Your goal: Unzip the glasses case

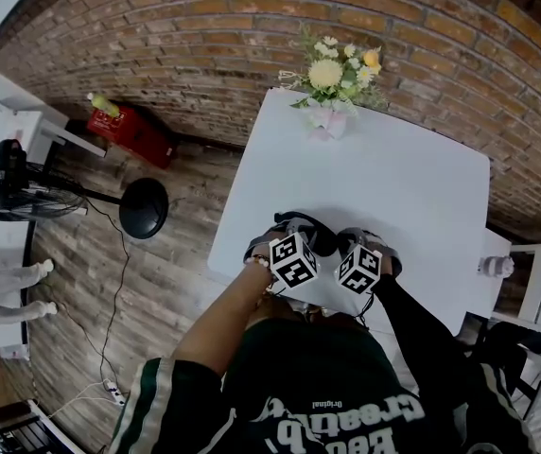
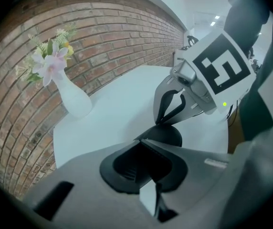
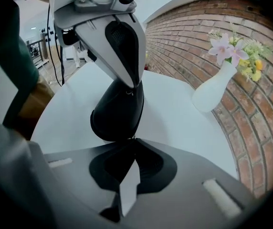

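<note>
Left gripper (image 2: 147, 140): jaws pressed together, tips against black glasses case (image 3: 117, 113) | right gripper (image 3: 133, 140): jaws pinching small zipper pull (image 3: 134, 137) at case's end | case: white table (image 1: 393, 187), near edge, between both grippers | flower vase (image 1: 328, 119): far edge

The white table (image 1: 393, 187) lies open ahead; 1 flower vase (image 1: 327, 121) blocks its far edge.

— What is the glasses case (image 3: 117, 113) made of?
— It's black and smooth with a faint sheen; leather or plastic, I can't tell. The desk (image 1: 393, 187) is white, smooth and matt.
— And the far wall (image 1: 252, 26)?
— Rough red brick. The floor (image 1: 157, 272) is worn wood planking.
</note>
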